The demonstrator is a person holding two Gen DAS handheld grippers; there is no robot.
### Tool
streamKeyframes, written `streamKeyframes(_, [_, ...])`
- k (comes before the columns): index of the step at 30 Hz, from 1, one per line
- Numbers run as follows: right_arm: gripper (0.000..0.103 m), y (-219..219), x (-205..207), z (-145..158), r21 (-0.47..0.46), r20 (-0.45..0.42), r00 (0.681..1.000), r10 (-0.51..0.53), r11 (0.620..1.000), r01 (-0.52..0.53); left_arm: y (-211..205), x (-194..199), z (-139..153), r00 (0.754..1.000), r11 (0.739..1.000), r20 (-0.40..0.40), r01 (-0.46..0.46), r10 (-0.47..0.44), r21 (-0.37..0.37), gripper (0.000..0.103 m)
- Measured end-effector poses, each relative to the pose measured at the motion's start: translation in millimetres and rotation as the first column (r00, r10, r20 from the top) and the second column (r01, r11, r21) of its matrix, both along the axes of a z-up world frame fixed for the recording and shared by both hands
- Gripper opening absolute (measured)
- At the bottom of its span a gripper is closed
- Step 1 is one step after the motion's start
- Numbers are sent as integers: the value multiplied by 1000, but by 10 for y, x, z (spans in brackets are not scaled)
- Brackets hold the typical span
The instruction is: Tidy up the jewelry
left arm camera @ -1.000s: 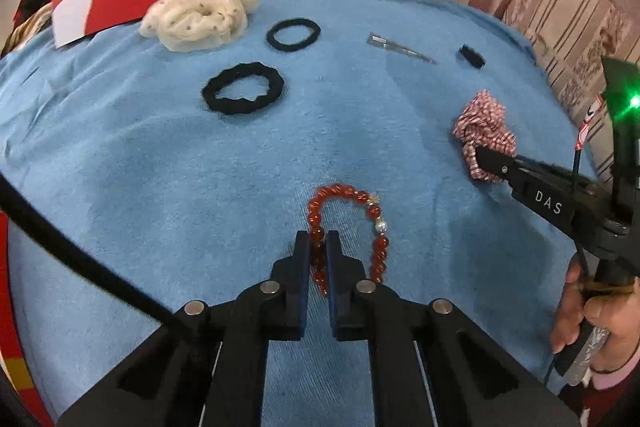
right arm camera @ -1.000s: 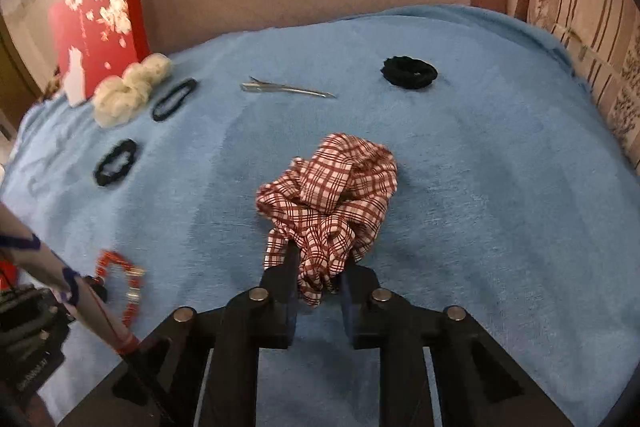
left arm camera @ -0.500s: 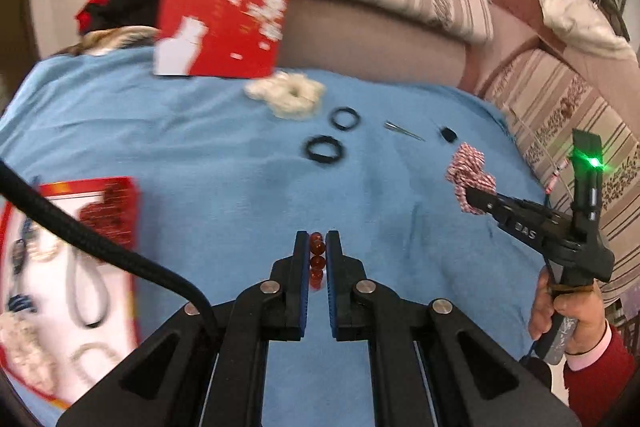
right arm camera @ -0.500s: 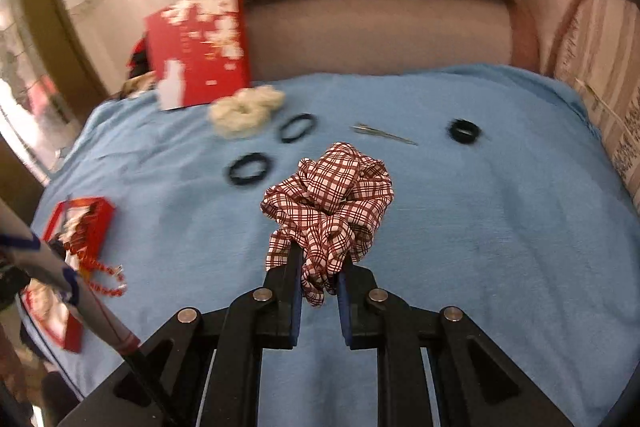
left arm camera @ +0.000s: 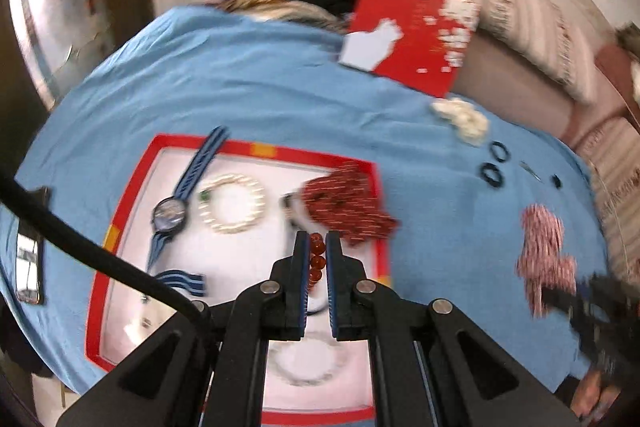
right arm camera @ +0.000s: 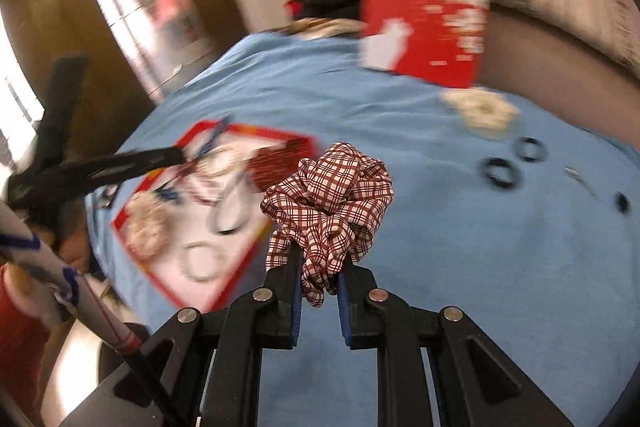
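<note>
1. Left wrist view: the left gripper point(left arm camera: 317, 259) is clamped on a red bead bracelet point(left arm camera: 316, 261), whose beads show in the narrow gap between the jaws.
2. Below it lies a red-rimmed tray point(left arm camera: 168, 143) with a white floor on the blue cloth point(left arm camera: 240, 83).
3. In the tray, at about 10 o'clock from the gripper tips, a blue watch point(left arm camera: 170, 219) lies beside a white bead bracelet point(left arm camera: 232, 205); a dark red scrunchie point(left arm camera: 348, 205) sits at 1 o'clock, overlapping the tray's rim.
4. At 3 o'clock in this view a blurred checked scrunchie point(left arm camera: 544, 251) hangs from the right gripper point(left arm camera: 560, 297).
5. Right wrist view: the right gripper point(right arm camera: 319, 273) is clamped on the checked scrunchie point(right arm camera: 328, 203), which bunches up above the jaws.
6. The tray point(right arm camera: 240, 259) appears at 9 o'clock of the scrunchie, with the blurred left gripper point(right arm camera: 176, 155) above it.
7. Farther out on the cloth, around 2 o'clock, lie a cream scrunchie point(right arm camera: 482, 113), two black hair ties point(right arm camera: 500, 173) and a hair clip point(right arm camera: 580, 181); a red box point(right arm camera: 432, 27) stands at 12 o'clock.
</note>
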State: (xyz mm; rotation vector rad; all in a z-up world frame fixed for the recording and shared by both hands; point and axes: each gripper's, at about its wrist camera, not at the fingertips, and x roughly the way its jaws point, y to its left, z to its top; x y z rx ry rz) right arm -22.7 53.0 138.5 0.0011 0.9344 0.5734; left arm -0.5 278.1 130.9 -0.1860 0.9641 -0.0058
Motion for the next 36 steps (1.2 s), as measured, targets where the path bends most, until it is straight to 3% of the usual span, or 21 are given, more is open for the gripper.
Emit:
streamKeyframes(10, [16,1256,-163,-316,25,-75,967,242,970,-241,568,262,-436,994,996,-74,-87,87,-4,7])
streamKeyframes(18, [16,1711,-90,-695,61,-179,941,286,958,-280,695,330,-480,993,995,-68,-94,93,-17,7])
streamKeyframes(23, [19,1871,-88,-889,31,-202,935,290,956,-290,718,297,-453,994,995,-57,-94,92,-25,8])
streamKeyframes(26, [27,1923,-118,-913,10,-190,937,292,955,-295,689,216,-369,994,995,-45,-97,96,-18,18])
streamKeyframes(28, [39,1925,-157,-884,8,-178,937,300,953,-304,642,126,-250,994,995,-18,-104,104,8,29])
streamKeyframes(31, [42,1845,-261,-789,2,-149,942,301,953,-304,547,-18,-65,994,993,29,-111,110,43,40])
streamKeyframes(36, [50,1601,-448,-604,-7,-88,954,286,958,-287,366,-333,227,987,980,105,-137,122,143,51])
